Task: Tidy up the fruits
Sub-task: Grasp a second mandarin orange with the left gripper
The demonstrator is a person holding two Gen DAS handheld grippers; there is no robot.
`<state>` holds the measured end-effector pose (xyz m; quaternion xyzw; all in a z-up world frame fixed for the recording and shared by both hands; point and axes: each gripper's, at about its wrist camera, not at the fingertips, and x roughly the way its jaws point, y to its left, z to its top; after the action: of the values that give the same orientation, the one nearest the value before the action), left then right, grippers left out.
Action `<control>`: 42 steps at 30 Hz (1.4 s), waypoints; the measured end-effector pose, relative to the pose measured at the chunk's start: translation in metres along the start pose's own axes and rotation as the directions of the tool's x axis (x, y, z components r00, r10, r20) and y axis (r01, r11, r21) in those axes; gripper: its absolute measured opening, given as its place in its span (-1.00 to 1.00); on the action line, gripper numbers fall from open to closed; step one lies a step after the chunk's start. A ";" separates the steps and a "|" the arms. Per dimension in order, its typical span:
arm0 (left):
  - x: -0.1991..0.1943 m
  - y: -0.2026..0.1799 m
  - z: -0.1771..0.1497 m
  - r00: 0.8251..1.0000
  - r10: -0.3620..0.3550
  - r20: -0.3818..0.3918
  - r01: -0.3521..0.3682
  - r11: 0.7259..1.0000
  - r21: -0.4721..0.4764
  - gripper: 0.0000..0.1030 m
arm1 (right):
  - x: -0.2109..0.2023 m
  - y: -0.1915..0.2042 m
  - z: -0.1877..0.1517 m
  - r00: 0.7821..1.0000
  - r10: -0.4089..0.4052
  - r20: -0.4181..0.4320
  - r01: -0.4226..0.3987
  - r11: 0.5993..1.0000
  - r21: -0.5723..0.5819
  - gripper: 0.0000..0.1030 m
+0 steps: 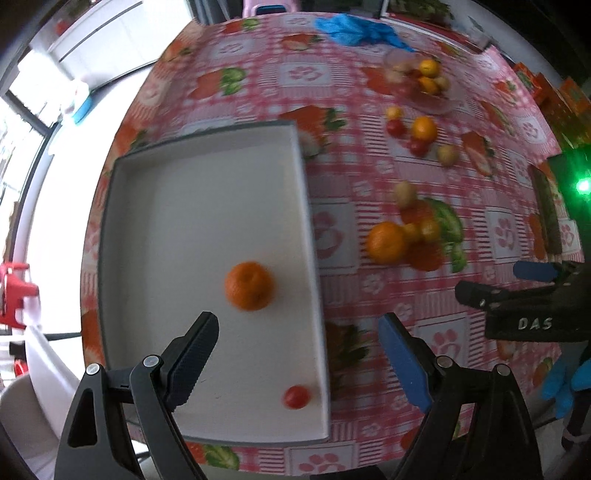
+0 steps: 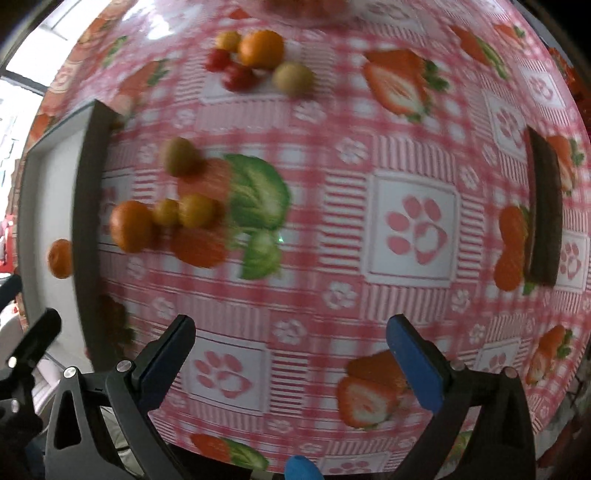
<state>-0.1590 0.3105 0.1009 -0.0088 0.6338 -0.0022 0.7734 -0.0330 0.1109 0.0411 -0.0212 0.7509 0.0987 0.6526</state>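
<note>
A white tray [image 1: 155, 221] sits on the pink checked tablecloth. It holds an orange mandarin [image 1: 249, 285] and a red cherry tomato [image 1: 296, 396]. My left gripper [image 1: 299, 339] is open and empty, above the tray's near right part. Right of the tray lie a mandarin [image 1: 386, 242], small yellow fruits [image 1: 430, 228] and a green-brown fruit [image 1: 405, 193]. Farther back is a second cluster [image 1: 424, 129]. My right gripper [image 2: 291, 336] is open and empty over bare cloth; it shows in the left wrist view [image 1: 517, 284]. The near cluster [image 2: 131, 225] lies to its far left, beside the tray [image 2: 48, 184].
A clear plate [image 1: 439, 105] with more fruit stands at the back, with a blue cloth [image 1: 354, 27] behind it. A dark box edge [image 2: 543, 206] is at the right. Orange cartons [image 1: 561, 96] stand at the far right. The table edge runs close below both grippers.
</note>
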 end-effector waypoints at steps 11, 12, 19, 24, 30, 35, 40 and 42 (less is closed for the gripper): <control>0.015 -0.057 0.026 0.999 0.024 0.025 -0.028 0.986 0.163 0.73 | 0.011 -0.063 -0.029 0.999 0.004 -0.053 -0.003 1.000 0.027 1.00; 0.017 -0.062 0.029 0.999 0.030 0.030 -0.034 0.983 0.181 0.73 | 0.011 -0.069 -0.031 0.998 0.007 -0.056 -0.006 0.999 0.033 1.00; 0.043 -0.088 0.048 0.998 0.057 0.016 -0.059 0.955 0.289 0.73 | 0.016 -0.110 -0.055 0.998 0.024 -0.056 -0.022 0.999 0.043 1.00; 0.062 -0.091 0.055 0.998 0.065 -0.021 -0.056 0.955 0.290 0.72 | 0.010 -0.125 -0.057 0.997 0.038 -0.061 -0.035 0.998 0.055 1.00; 0.080 -0.085 0.057 0.995 0.052 -0.086 -0.029 0.968 0.248 0.33 | 0.019 -0.147 -0.054 0.997 0.025 -0.070 -0.022 0.999 0.045 1.00; 0.086 -0.076 0.057 0.993 -0.007 -0.114 0.028 0.982 0.185 -0.23 | 0.023 -0.155 -0.059 0.997 0.004 -0.076 -0.001 0.999 0.037 1.00; 0.083 -0.078 0.049 0.993 -0.023 -0.116 0.043 0.985 0.170 -0.24 | 0.025 -0.154 -0.065 0.997 -0.037 -0.071 0.038 0.999 0.004 1.00; 0.081 -0.080 0.041 0.992 -0.037 -0.121 0.056 0.986 0.155 -0.24 | 0.027 -0.144 -0.067 0.995 -0.072 -0.070 0.071 0.997 -0.018 1.00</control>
<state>-0.1023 0.2303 0.0309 0.0377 0.6756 -0.0710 0.7329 -0.0791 -0.0389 0.0054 -0.0564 0.7715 0.0803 0.6287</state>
